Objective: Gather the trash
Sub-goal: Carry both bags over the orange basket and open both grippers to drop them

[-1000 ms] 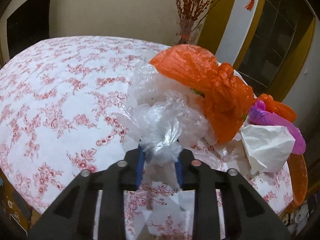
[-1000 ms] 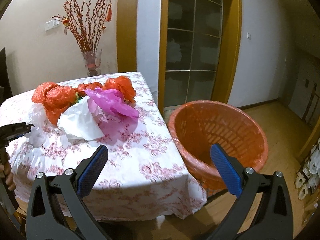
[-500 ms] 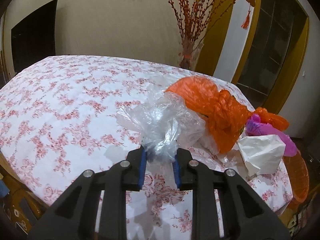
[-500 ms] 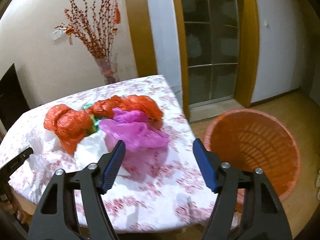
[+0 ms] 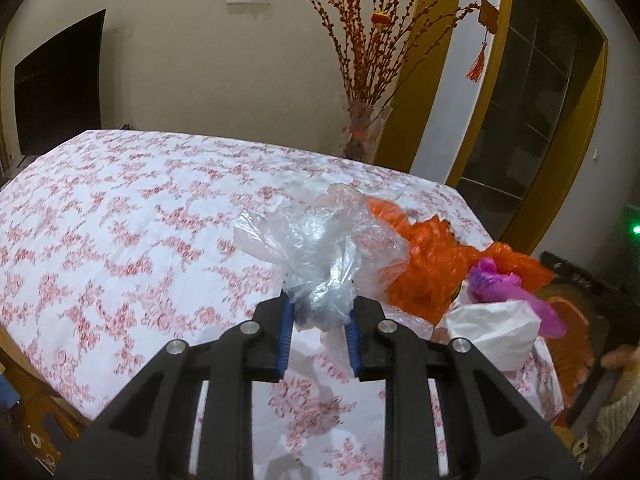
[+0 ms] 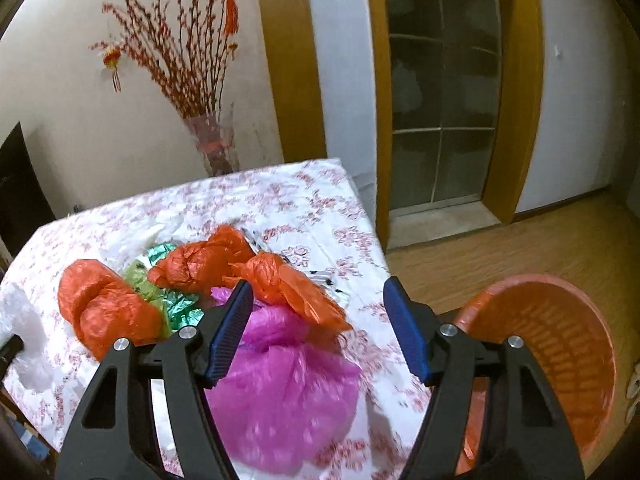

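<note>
Clear plastic bag (image 5: 320, 256) pinched in left claw (image 5: 319, 330), lifted off table (image 5: 120, 216); right claw (image 6: 318, 330) wide open, empty, above magenta bag (image 6: 288, 392), orange basket (image 6: 560, 344) beside for dumping

Warm, rather dim indoor light fills both my views, and the fisheye lens bends the door frame (image 6: 516, 92) and walls into curves with black corners. My left claw (image 5: 318, 336) casts soft shadows on the cloth-covered surface (image 5: 120, 216) below it. In my right view the red branches (image 6: 188, 56) and the pink bag (image 6: 288, 384) are smeared by motion blur.
</note>
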